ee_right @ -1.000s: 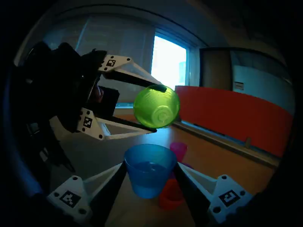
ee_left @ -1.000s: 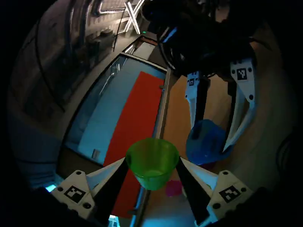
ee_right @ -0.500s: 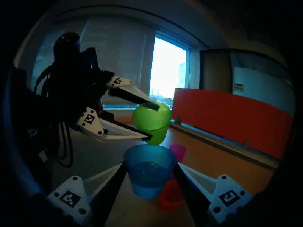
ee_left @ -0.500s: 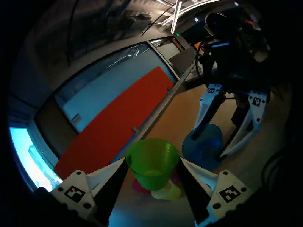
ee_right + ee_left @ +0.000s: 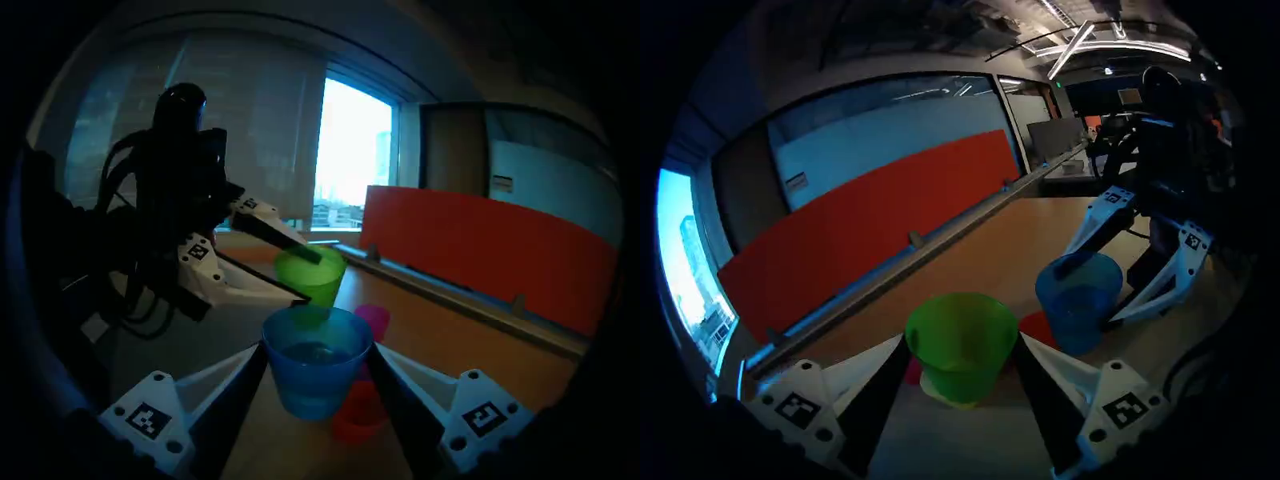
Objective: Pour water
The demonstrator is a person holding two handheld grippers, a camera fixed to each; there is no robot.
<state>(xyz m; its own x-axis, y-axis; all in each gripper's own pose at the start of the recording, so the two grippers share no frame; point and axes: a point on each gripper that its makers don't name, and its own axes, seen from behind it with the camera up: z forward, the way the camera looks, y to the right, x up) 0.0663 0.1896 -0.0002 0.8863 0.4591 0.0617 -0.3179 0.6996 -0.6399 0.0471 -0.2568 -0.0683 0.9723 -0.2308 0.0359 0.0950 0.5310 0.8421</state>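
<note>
An upright green cup (image 5: 962, 356) sits between the fingers of my left gripper (image 5: 962, 340), which is shut on it. To its right is a blue cup (image 5: 1078, 298), pinched by my right gripper (image 5: 1090, 290) just above the wooden table (image 5: 992, 248). In the right gripper view the blue cup (image 5: 318, 376) holds water and my right gripper (image 5: 318, 348) is shut on it. Just behind it and slightly higher, the green cup (image 5: 312, 276) stands level in my left gripper (image 5: 308, 278).
A red cup (image 5: 356, 412) and a pink cup (image 5: 374, 320) stand on the table right behind the blue one. A yellow cup (image 5: 944, 394) shows under the green one. An orange partition (image 5: 872, 232) and rail run along the table's far edge. A dark-clothed person (image 5: 172, 176) holds the left gripper.
The green cup has swung from tipped, with its bottom towards the right gripper, back to upright and has come down behind the blue cup. The blue cup has stayed put.
</note>
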